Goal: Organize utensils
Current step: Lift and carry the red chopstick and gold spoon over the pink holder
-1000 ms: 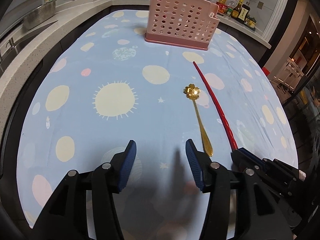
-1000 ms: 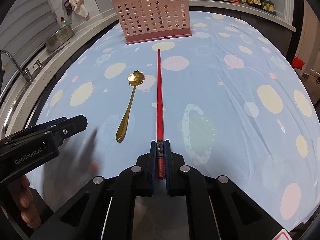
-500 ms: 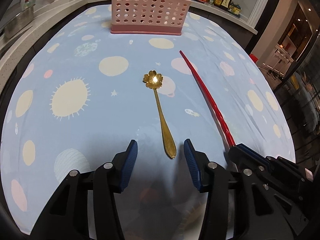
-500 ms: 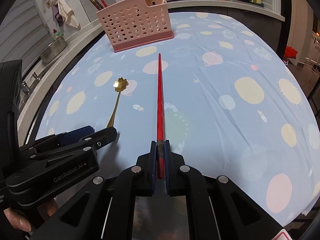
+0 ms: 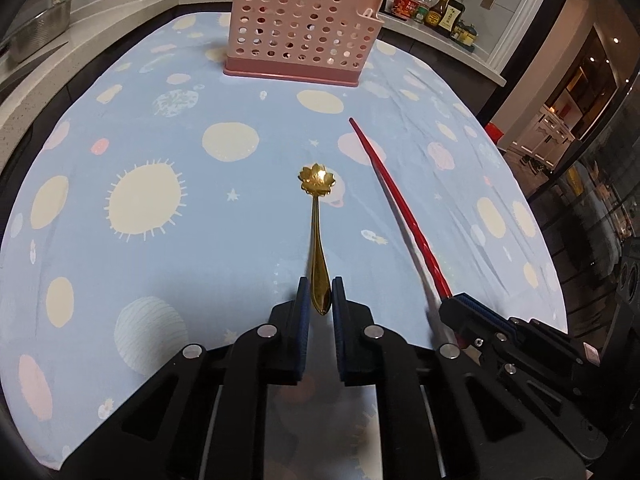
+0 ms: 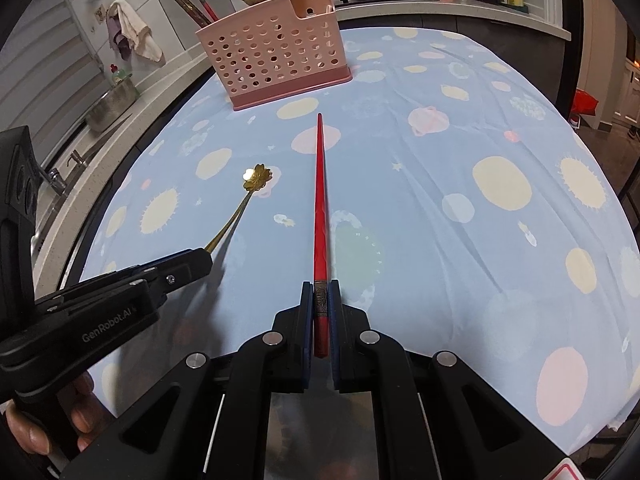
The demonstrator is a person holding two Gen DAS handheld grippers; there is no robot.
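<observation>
My left gripper [image 5: 320, 294] is shut on the handle end of a gold spoon [image 5: 316, 220] with a flower-shaped bowl, held just above the cloth. The spoon [image 6: 250, 196] and the left gripper [image 6: 200, 260] also show in the right wrist view. My right gripper [image 6: 321, 300] is shut on the thick end of a red chopstick [image 6: 320, 200], which points toward the pink perforated utensil basket [image 6: 276, 62]. In the left wrist view the chopstick [image 5: 396, 204] runs at the right, with the right gripper [image 5: 456, 306] on it, and the basket [image 5: 300, 36] stands at the far end.
The table carries a light blue cloth [image 5: 160, 240] with sun and planet prints. Sauce bottles [image 5: 436, 10] and a pan stand on the counter behind the basket. A metal pot [image 6: 110, 102] and a hanging cloth [image 6: 134, 34] are at the left counter.
My left gripper moved forward over the spoon handle and shut on it, and the spoon is lifted. My right gripper still holds the red chopstick.
</observation>
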